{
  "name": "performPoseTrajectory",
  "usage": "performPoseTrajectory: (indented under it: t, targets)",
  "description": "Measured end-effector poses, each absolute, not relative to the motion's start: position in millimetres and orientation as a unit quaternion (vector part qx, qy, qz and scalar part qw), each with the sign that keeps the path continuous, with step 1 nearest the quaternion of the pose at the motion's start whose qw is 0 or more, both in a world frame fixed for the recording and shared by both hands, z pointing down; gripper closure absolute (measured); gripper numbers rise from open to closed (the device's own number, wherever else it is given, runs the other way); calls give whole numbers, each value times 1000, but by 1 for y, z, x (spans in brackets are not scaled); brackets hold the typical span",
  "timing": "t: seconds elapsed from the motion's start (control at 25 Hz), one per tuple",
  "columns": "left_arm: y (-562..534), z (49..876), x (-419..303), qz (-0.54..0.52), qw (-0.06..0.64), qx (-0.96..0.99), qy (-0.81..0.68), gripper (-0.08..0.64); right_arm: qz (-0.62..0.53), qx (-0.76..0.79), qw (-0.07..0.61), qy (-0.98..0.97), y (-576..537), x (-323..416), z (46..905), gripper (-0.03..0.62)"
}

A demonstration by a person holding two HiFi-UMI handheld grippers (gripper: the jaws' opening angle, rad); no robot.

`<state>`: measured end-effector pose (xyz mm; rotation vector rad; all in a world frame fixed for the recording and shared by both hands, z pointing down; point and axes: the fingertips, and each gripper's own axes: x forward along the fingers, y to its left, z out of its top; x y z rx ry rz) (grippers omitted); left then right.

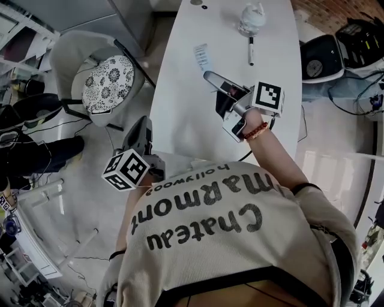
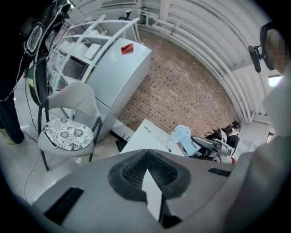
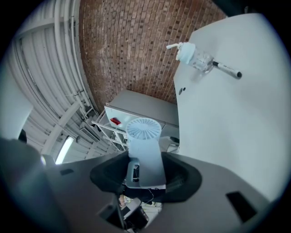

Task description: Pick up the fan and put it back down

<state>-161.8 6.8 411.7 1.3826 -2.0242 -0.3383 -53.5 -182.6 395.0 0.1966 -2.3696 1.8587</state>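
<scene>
We find the small pale-blue plastic handheld fan (image 3: 143, 144) in the right gripper (image 1: 231, 99), whose jaws stand fairly wide because they are closed on the fan's flat handle. The round grilled head sticks out beyond the tips, so the grip sits low on the body and leaves the head free. In the head view the fan hangs over the near part of the long white table (image 1: 180, 108) and looks to us lifted clear of the surface, which fits the pick-up half of the task. The put-down is not yet done. The left gripper (image 2: 148, 155) hovers off the table's left edge over the floor, its dark ribbed tips together with nothing between them. We judge it is kept aside simply because one gripper is enough for so light a thing. At the far end of the table lie a black pen (image 1: 251, 51) and a small clear-and-white bottle-like object (image 1: 251, 18), well apart from the fan, so the bare stretch below the gripper seems the natural place to set it back. A grey chair with a flower-patterned cushion (image 1: 108, 81) stands beside the table, out of the way.
</scene>
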Motion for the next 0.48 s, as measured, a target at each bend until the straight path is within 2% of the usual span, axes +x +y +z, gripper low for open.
performPoseTrajectory:
  t: [0.32, 0.48]
  targets:
    - [-3, 404, -150, -119, 334, 547, -758, 560, 604, 104, 39, -790, -201, -34, 389, 369]
    - [-18, 417, -166, -111, 340, 564, -744, 560, 613, 116, 18, -781, -208, -43, 405, 370]
